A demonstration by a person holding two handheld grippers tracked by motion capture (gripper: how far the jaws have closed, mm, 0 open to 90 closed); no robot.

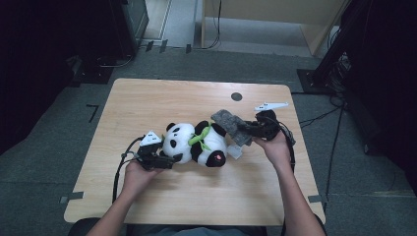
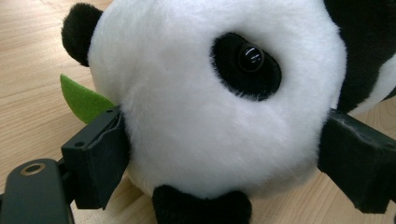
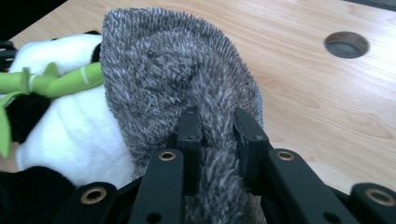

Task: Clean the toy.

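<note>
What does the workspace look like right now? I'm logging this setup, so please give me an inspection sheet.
Surface: light wooden table with a round grommet hole.
Job's things: plush panda lying on the table; fuzzy grey cloth at its side.
Clutter: nothing seen.
Grippers: left gripper has its fingers pressed on both sides of the panda's head; right gripper is shut on the grey cloth.
Cables: a black cable trails from the left gripper; more cables lie on the floor at right.
Surroundings: grey carpet floor, dark equipment at both sides.
</note>
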